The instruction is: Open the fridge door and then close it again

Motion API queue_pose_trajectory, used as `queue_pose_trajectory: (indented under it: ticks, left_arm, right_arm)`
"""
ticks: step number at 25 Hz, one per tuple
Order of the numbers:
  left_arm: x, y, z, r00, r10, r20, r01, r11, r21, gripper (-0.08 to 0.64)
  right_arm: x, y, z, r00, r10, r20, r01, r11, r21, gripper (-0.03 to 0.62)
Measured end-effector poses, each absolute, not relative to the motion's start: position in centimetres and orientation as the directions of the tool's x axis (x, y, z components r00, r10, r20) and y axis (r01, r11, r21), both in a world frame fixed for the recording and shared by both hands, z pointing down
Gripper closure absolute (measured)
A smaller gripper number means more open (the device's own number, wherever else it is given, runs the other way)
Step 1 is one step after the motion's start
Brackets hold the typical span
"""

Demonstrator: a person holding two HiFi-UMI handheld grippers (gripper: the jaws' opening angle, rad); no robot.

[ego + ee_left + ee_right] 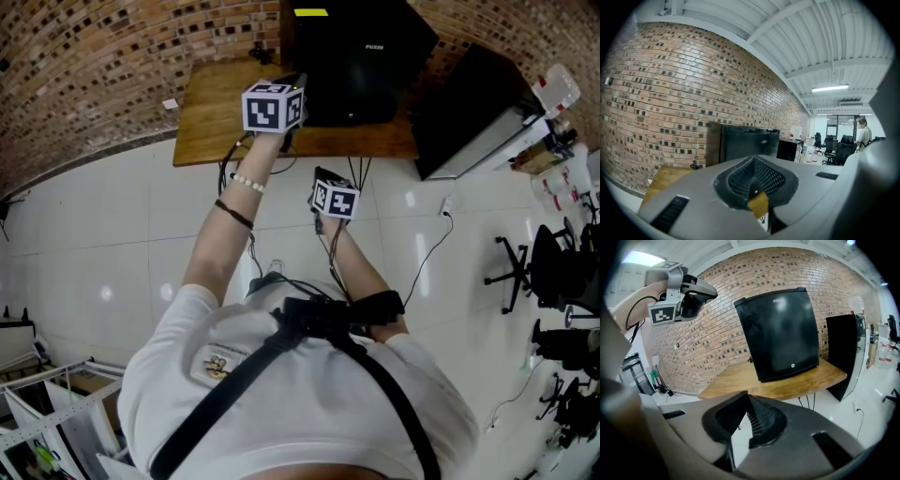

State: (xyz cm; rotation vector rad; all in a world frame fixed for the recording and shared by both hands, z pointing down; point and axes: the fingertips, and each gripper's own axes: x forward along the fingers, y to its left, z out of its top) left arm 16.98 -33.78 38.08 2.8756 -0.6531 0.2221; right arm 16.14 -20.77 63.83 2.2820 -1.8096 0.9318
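Nearest: the person's white shirt (281, 394) is crossed by a black harness (319, 328), and both forearms reach forward over the white tiled floor (112, 234).

Right gripper (746, 425): the nearer and lower of the two, over the floor short of the table. Its jaws are drawn together to a thin slit, with nothing between them. It points toward the fridge front and is well apart from it.

Left gripper (756, 190): raised higher and farther forward, and left of the right one. In the head view its marker cube (274, 108) overlaps the table's near edge. Its jaws are fully closed and grip nothing. It is clear of the fridge.

Wooden table (736, 378): stands on thin metal legs against the far wall.

Fridge (780, 333): black and upright on the right part of the table top. Its door is closed flush, and neither gripper touches it.

Black cabinet (843, 352): stands on the floor just right of the table.

Brick wall (670, 93): runs behind the table and fridge.

Far right: office chairs (553, 262) and, beyond them, a standing person (863, 135).
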Motion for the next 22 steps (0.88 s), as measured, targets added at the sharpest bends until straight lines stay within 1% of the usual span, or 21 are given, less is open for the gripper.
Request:
queue_pose_trajectory:
  ticks: [13, 14, 15, 18, 20, 22]
  left_arm:
    - [18.8, -37.9, 38.6, 0.889, -0.419, 0.183, -0.445, -0.886, 0.129, 0.558]
    - [19.0, -38.3, 38.7, 0.888, -0.422, 0.182, -0.447, -0.886, 0.124, 0.548]
    - [19.2, -38.8, 38.8, 0.888, -0.423, 0.180, -0.447, -0.886, 0.121, 0.507]
    - [20.0, -40.3, 39.1, 0.890, -0.418, 0.180, -0.442, -0.888, 0.123, 0.419]
    - [20.4, -41.4, 39.3, 0.892, -0.414, 0.183, -0.439, -0.891, 0.119, 0.378]
    - [21.1, -42.5, 39.4, 0.895, -0.403, 0.189, -0.428, -0.896, 0.115, 0.357]
  right_arm:
    - [18.0, -23.9, 64.0, 0.141, -0.853, 0.503, -0.890, -0.332, -0.312, 0.577]
    - [18.1, -24.3, 64.0, 0.144, -0.852, 0.503, -0.889, -0.335, -0.313, 0.577]
    - [18.3, -24.7, 64.0, 0.148, -0.852, 0.503, -0.887, -0.339, -0.313, 0.577]
    - [19.0, -25.8, 64.2, 0.160, -0.847, 0.507, -0.882, -0.354, -0.312, 0.577]
    - [19.3, -26.6, 64.1, 0.169, -0.846, 0.506, -0.878, -0.362, -0.313, 0.577]
    - [19.7, -27.5, 64.1, 0.177, -0.844, 0.507, -0.874, -0.372, -0.312, 0.577]
